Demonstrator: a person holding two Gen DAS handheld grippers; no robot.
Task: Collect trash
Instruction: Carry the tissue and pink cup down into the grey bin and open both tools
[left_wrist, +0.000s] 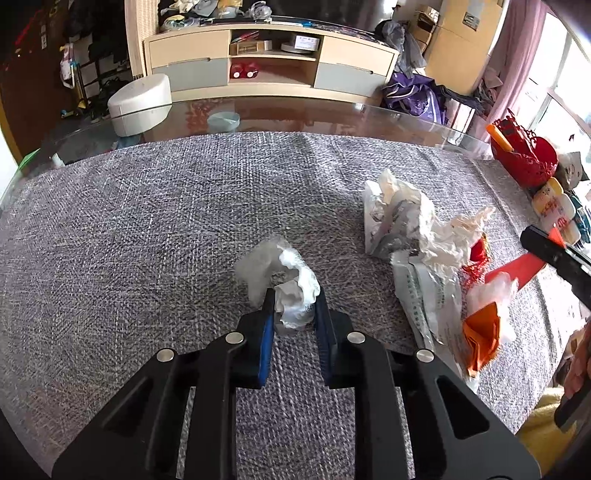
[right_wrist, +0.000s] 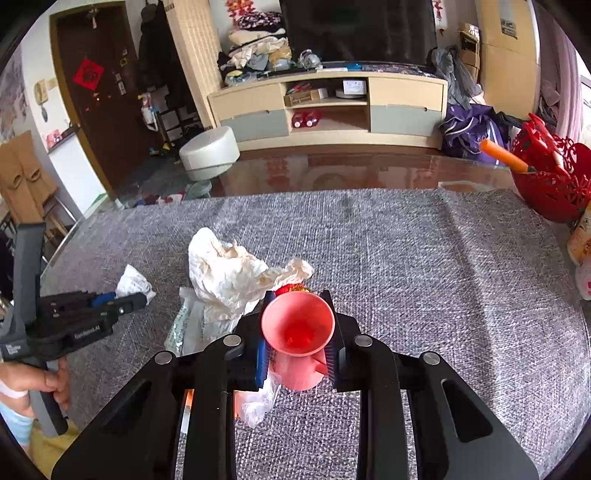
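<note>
While a grey woven cloth (left_wrist: 147, 229) covers the glass table before a beige TV cabinet (left_wrist: 269, 59), the left gripper (left_wrist: 294, 314) clamps a crumpled white wrapper (left_wrist: 295, 295) printed with partly hidden digits, left of the crumpled paper pile (left_wrist: 406, 229). Beside that pile, the right gripper (right_wrist: 297, 332) grips a red paper cup (right_wrist: 297, 325).

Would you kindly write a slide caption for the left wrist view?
Left hand-held gripper shut on crumpled white plastic wrapper atop grey woven tablecloth.
</note>
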